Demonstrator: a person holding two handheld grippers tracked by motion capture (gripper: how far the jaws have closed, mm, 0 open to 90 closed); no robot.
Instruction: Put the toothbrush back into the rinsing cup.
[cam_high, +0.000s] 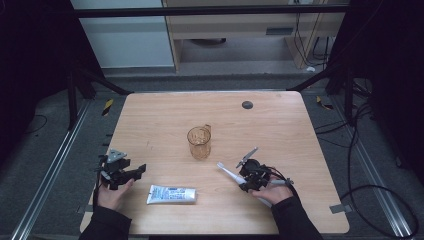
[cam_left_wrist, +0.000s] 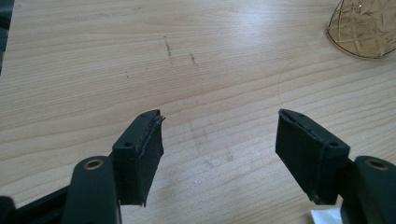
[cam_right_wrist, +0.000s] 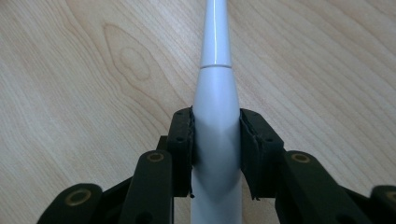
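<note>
Toothbrush (cam_right_wrist: 215, 135) clamped between the right gripper (cam_right_wrist: 215, 140) jaws, pointing ahead

Cup (cam_high: 199, 142) stands mid-desk (cam_high: 280, 120). Toothpaste tube (cam_high: 172, 194) lies flat near front edge, left of centre, in front of cup. Electric toothbrush (cam_high: 231, 173) lies right of tube, front-right of cup, clamped in right hand-held gripper (cam_high: 248, 183). Left hand-held gripper (cam_high: 141, 170) sits at desk's left edge, left of tube.
</note>
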